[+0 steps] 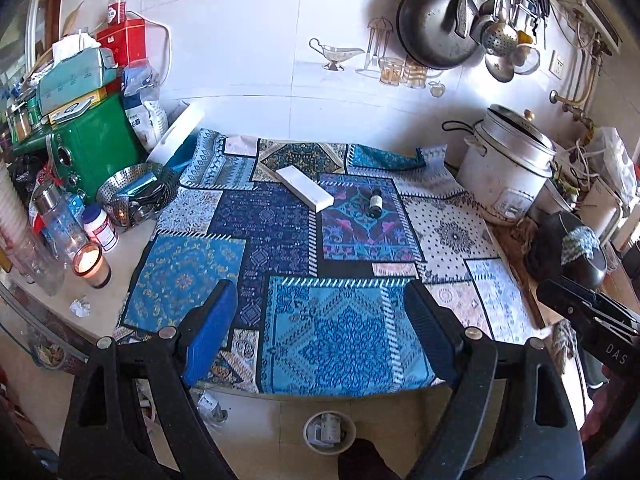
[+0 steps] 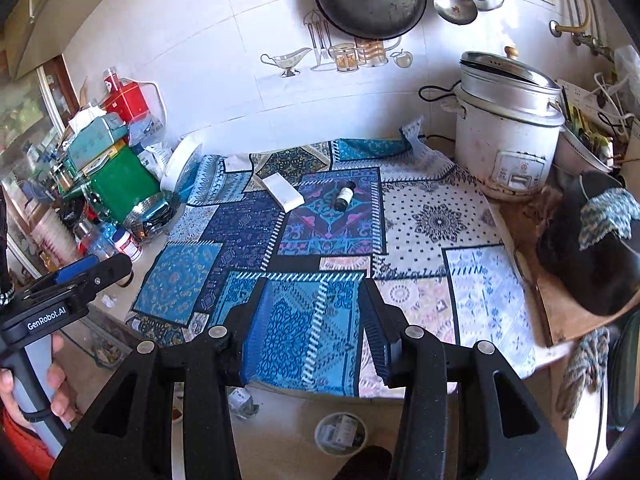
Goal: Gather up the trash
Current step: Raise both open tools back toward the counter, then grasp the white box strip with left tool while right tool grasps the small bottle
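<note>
A long white box (image 1: 304,189) and a small dark bottle (image 1: 375,201) lie side by side on the patterned blue cloth (image 1: 280,248) at the back of the counter; the box (image 2: 282,192) and the bottle (image 2: 345,196) also show in the right wrist view. A crumpled white paper scrap (image 1: 80,306) lies on the bare counter at the left. A small round bin (image 1: 329,433) with trash in it stands on the floor below the counter edge, also in the right wrist view (image 2: 341,433). My left gripper (image 1: 320,300) is open and empty above the cloth's front edge. My right gripper (image 2: 314,292) is open and empty there too.
A rice cooker (image 1: 506,172) stands at the back right. Green tin (image 1: 96,144), steel colander (image 1: 136,196), jars and a lit candle (image 1: 91,264) crowd the left. A dark pan with a rag (image 1: 572,248) sits at the right. Pans and ladles hang on the wall.
</note>
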Action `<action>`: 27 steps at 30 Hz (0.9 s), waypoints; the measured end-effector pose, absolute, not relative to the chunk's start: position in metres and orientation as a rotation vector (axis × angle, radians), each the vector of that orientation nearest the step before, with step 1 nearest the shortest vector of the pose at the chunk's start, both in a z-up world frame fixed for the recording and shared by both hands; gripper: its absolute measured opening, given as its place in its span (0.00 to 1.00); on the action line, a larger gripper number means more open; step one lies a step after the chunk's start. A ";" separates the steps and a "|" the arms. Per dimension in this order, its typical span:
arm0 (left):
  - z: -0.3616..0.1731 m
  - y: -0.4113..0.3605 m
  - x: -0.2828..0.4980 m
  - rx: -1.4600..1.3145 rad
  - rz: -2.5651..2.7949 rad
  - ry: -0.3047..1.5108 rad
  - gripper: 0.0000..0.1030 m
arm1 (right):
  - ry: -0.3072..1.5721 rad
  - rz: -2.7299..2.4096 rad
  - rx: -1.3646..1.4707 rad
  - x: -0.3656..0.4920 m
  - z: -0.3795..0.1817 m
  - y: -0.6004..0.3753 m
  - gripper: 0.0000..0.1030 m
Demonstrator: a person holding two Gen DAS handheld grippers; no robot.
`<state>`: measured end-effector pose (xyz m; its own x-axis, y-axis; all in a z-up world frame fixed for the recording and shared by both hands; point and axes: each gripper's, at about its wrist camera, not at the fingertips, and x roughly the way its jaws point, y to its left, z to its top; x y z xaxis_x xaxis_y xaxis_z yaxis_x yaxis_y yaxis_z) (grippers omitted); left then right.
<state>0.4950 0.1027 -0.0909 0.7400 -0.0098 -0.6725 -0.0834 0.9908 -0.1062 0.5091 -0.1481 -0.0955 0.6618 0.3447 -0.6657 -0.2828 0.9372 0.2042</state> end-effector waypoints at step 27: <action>-0.163 0.122 0.783 -0.178 0.105 0.883 0.80 | 1.021 0.361 0.048 0.767 -0.184 -0.116 0.40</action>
<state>0.7833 0.1220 -0.1628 0.6311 0.0173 -0.7755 -0.1642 0.9801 -0.1117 0.7674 -0.1163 -0.1840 0.4690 0.3169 -0.8244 -0.2724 0.9398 0.2063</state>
